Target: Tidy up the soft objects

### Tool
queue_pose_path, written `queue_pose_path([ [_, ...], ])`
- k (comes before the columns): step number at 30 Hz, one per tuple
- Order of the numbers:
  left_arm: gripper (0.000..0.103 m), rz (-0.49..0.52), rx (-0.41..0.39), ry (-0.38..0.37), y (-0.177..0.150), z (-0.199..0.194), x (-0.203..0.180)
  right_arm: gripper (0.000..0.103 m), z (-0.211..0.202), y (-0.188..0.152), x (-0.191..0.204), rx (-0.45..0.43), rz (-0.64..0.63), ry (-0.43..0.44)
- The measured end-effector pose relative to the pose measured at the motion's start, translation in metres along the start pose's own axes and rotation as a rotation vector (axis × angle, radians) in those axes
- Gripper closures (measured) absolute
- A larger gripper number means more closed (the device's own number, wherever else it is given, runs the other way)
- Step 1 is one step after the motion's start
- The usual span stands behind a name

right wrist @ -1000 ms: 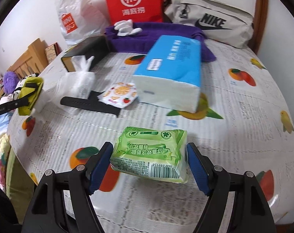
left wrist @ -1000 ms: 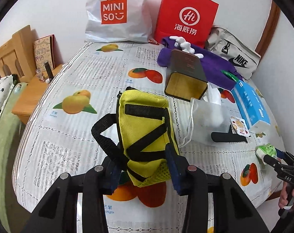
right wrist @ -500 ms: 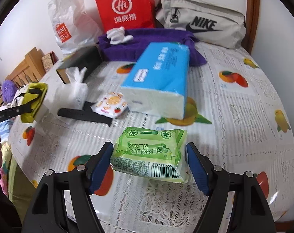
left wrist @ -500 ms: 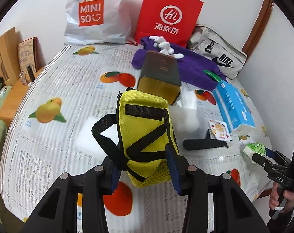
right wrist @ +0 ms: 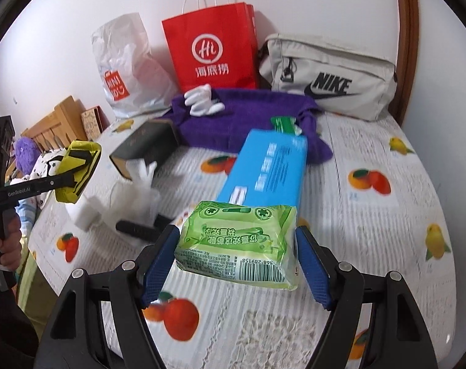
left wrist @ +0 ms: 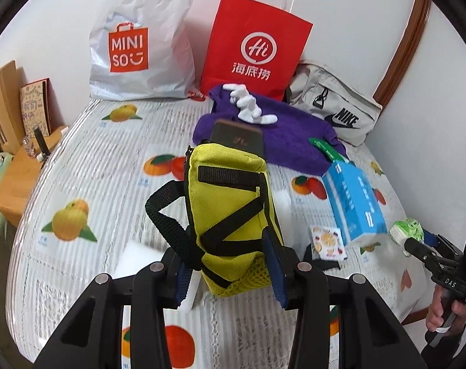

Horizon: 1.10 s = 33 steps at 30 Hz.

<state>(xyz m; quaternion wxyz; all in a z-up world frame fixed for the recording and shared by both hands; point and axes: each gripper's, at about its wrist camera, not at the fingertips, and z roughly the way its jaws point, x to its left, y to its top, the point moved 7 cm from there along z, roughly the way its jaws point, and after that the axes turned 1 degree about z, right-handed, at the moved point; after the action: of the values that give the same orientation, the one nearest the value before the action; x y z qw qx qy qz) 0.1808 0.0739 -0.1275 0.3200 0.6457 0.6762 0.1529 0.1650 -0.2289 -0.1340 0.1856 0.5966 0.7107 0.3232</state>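
My left gripper is shut on a yellow pouch with black straps and holds it above the table; it also shows in the right wrist view. My right gripper is shut on a green tissue pack and holds it in the air; the pack also shows at the right of the left wrist view. A blue tissue pack, a purple cloth with a white glove and a small fruit-print packet lie on the table.
A red paper bag, a white Miniso bag and a grey Nike bag stand along the back wall. A dark box, a white plastic bag and a black strap lie mid-table. A wooden bedside stand is at the left.
Both grippers have lifted and moved further over the table toward the back with their loads. The table items now sit lower and closer in both views.
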Motion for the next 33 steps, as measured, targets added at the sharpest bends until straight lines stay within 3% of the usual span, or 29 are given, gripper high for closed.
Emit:
queue_pose_path([
  [16, 0.062, 0.020, -0.015, -0.019, 0.054, 0.015, -0.014, 0.028, 0.015, 0.070, -0.019, -0.073, 0.003, -0.010],
  [33, 0.062, 0.034, 0.016, -0.024, 0.119, 0.076, -0.025, 0.027, 0.079, 0.150, -0.046, -0.102, 0.001, -0.022],
])
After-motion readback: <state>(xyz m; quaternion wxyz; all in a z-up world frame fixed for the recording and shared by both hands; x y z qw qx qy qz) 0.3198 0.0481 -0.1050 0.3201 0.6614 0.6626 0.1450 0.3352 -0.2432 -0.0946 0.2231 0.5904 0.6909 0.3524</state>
